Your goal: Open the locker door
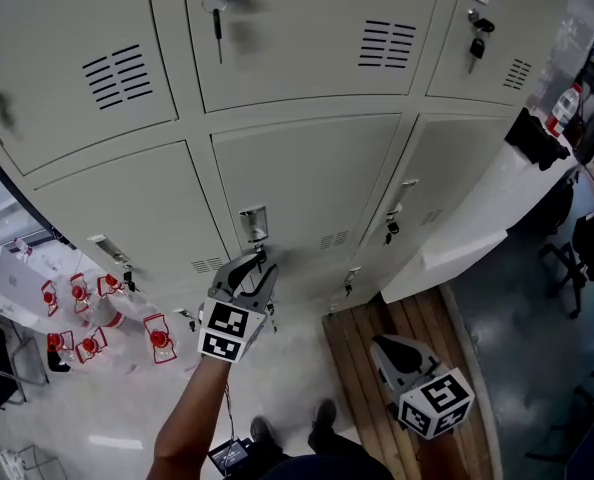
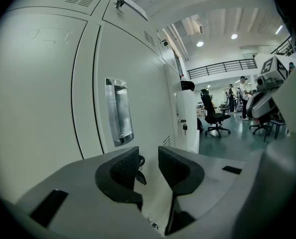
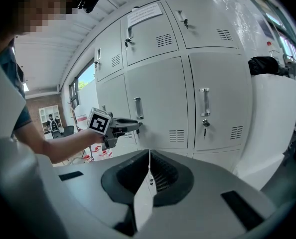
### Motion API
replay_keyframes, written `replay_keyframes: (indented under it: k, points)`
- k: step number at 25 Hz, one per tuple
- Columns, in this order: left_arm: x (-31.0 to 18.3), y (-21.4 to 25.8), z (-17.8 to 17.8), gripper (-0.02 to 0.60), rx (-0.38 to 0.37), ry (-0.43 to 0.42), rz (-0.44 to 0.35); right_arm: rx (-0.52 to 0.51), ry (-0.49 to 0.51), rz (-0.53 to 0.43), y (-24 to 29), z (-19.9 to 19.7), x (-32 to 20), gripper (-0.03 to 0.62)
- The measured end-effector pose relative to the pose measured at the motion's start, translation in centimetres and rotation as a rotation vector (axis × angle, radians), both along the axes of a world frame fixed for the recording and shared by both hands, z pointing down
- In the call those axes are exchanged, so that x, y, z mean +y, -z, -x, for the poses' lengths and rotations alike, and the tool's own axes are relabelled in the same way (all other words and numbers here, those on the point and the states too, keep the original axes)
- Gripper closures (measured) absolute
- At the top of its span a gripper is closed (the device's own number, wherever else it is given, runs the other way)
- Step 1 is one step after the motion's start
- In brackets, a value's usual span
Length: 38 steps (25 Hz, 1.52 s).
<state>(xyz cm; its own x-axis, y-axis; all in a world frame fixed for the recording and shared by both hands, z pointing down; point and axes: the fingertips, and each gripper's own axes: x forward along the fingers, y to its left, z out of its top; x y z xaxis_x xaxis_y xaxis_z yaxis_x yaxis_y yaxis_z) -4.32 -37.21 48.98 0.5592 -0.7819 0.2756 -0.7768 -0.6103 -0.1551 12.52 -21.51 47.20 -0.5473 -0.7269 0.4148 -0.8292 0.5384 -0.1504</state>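
The door [image 1: 312,173] in the middle of the lower row is shut, and the left gripper [image 1: 260,268] has its tips just below the handle [image 1: 253,223]. Its jaws stand a little apart. The key [image 2: 140,168] hangs in the gap between them, nearer the left jaw, and I cannot tell whether it touches. I judge this to be the reach-in step, with nothing gripped or turned yet. The next move likely calls for closing on the key squarely and turning it (a skewed pinch could slip off so small a thing), then pulling outward from the handle side.

The left gripper view alone shows the key between the jaws, below the handle [image 2: 119,112]; in the head view the gripper's own tips cover it. The right gripper view shows the left gripper [image 3: 134,124] from the side, with its tips right at the door [image 3: 158,98] beside the handle [image 3: 138,107]. It also shows the right gripper [image 3: 149,171] with its jaws pressed together and nothing in them. Only the head view places that right gripper [image 1: 389,348] low and well apart from the handle, over wooden boards [image 1: 362,368].
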Motion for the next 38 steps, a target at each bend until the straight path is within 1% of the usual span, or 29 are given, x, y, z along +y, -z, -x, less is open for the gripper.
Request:
replay_keyframes:
  k: [8,17,22,26,29,38]
  points:
    - [-1.1,-0.4,-0.2,0.453,0.002,0.014,-0.003,-0.002,0.008,0.019,-1.0,-0.3,-0.8,0.557]
    - [-2.9,-0.5,0.5,0.463,0.012,0.045,-0.008,-0.005,0.011,0.036,-2.0,-0.3,-2.0,0.557]
    - [-3.6,-0.5,0.8,0.468,0.014,0.06,-0.037,-0.007,0.013,0.044,-2.4,0.0,-2.6,0.557]
    - [-3.7,-0.6,0.9,0.483,0.027,0.072,-0.068,-0.007,0.013,0.05,-2.7,0.2,-3.0,0.557]
    - [-3.6,-0.6,0.9,0.483,0.026,0.072,-0.075,-0.008,0.011,0.051,-2.8,0.3,-3.2,0.557]
    - [-2.4,-0.7,0.3,0.483,-0.014,0.037,-0.085,-0.009,0.016,0.049,-2.8,1.0,-3.5,0.557]
